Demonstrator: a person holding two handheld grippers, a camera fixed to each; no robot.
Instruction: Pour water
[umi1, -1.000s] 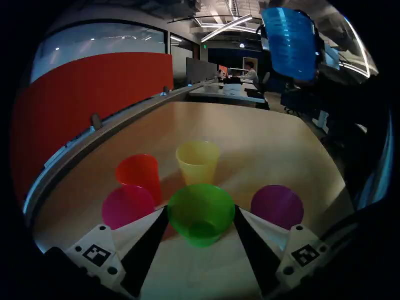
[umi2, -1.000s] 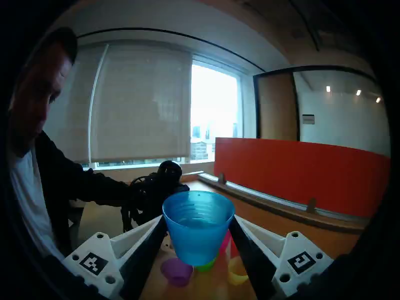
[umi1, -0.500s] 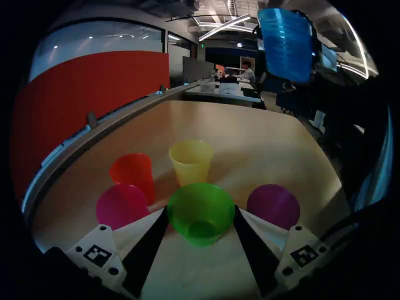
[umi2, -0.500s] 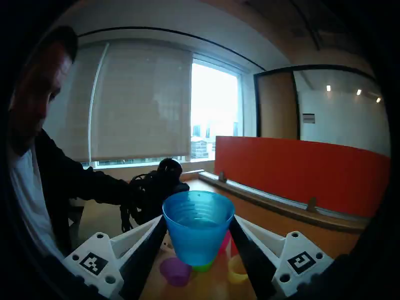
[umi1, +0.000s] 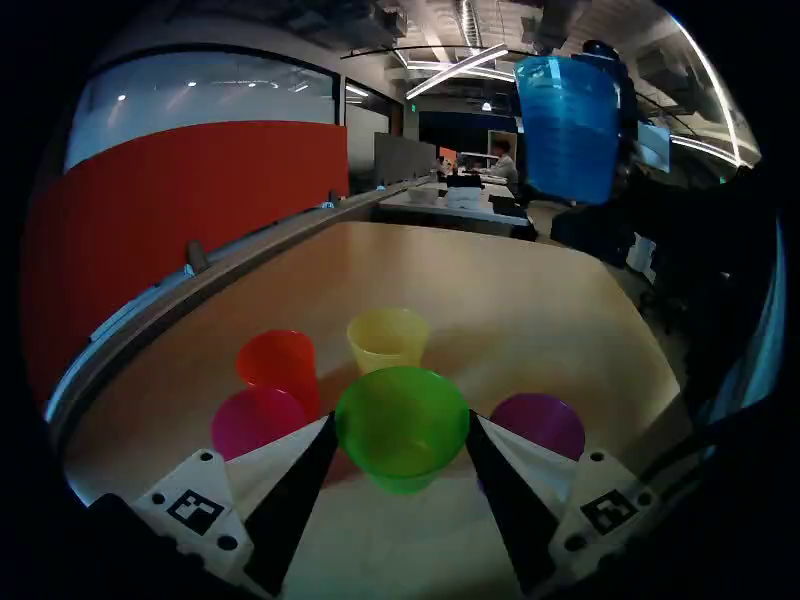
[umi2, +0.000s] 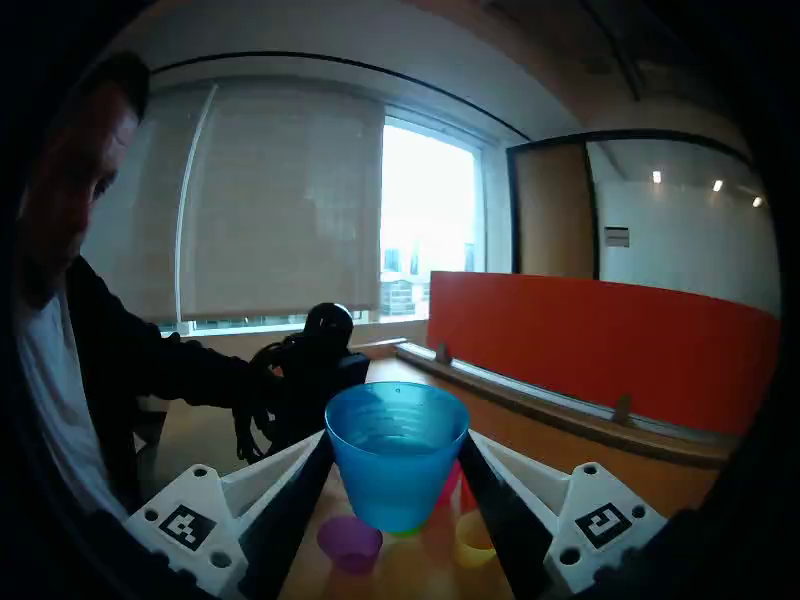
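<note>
While upright, translucent blue cup (umi2: 397, 455), water (umi2: 396, 446) inside

Left gripper view is sitting low over the table (umi1: 500, 270), facing along it toward the open office (umi1: 465, 175), green cup (umi1: 402, 425) very near the lens, blue cup (umi1: 568, 128) high at upper right. Right gripper view is riding well above, facing level toward the window (umi2: 430, 240), that blue cup close before it. Both are taking in the red partition (umi1: 190, 200), purple cup (umi2: 350, 540) and yellow cup (umi2: 473, 538).
</note>
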